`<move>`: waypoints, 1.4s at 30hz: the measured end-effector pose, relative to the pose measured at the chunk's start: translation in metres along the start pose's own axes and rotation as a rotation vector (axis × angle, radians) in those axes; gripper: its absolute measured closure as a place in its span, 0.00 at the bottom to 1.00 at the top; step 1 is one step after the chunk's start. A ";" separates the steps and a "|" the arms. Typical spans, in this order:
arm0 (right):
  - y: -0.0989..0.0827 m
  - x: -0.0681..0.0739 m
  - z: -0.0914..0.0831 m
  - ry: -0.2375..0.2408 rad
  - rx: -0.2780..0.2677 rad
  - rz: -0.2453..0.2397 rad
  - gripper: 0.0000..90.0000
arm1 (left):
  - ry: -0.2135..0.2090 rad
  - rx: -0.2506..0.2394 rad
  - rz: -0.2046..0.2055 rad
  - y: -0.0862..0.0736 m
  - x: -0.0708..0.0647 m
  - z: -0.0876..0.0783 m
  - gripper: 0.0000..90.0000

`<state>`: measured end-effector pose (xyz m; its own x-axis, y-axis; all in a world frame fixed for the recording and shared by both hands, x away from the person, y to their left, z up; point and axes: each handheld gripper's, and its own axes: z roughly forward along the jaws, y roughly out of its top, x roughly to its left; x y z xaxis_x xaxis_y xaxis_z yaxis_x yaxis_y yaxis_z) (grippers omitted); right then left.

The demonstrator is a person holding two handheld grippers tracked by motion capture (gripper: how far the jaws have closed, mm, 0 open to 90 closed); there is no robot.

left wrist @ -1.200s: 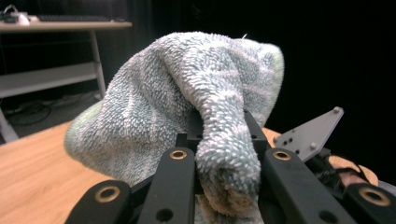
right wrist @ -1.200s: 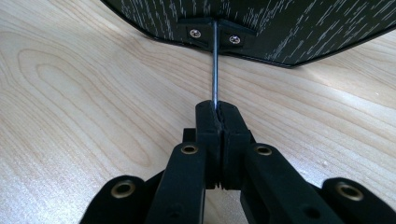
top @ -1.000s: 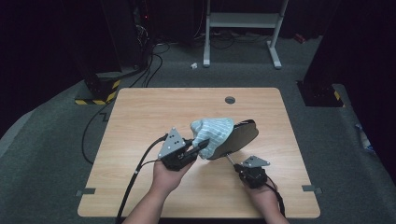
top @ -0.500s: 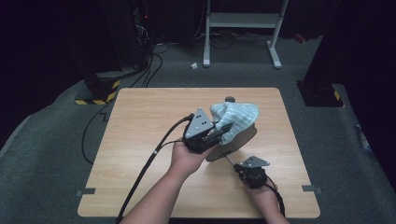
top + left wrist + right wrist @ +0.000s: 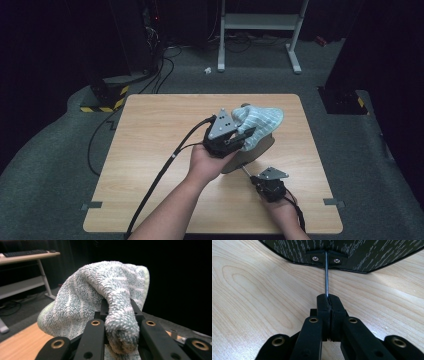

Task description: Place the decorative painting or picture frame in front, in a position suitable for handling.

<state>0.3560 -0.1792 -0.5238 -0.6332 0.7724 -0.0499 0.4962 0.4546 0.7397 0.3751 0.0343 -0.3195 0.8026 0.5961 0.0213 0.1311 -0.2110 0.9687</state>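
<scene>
i'm clamping my left gripper (image 5: 240, 142) on the pale blue striped terry towel (image 5: 260, 122), draped over the dark oval pan (image 5: 250, 152); my right gripper (image 5: 328, 302) is pinching its thin metal handle rod (image 5: 326, 277), running straight ahead toward the pan, tilted off the light wooden table (image 5: 160, 130).

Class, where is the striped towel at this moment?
In the high view the striped towel sits right of the table's centre, pinched in the left gripper and draped over the dark pan.
</scene>
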 end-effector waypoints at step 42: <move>0.000 0.000 0.000 0.001 -0.001 0.004 0.98 | 0.066 0.010 0.103 0.006 -0.020 0.002 0.88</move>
<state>0.3558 -0.1790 -0.5237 -0.6319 0.7737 -0.0466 0.4981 0.4515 0.7403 0.3611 0.0193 -0.3143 0.7720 0.6207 0.1370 0.0558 -0.2809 0.9581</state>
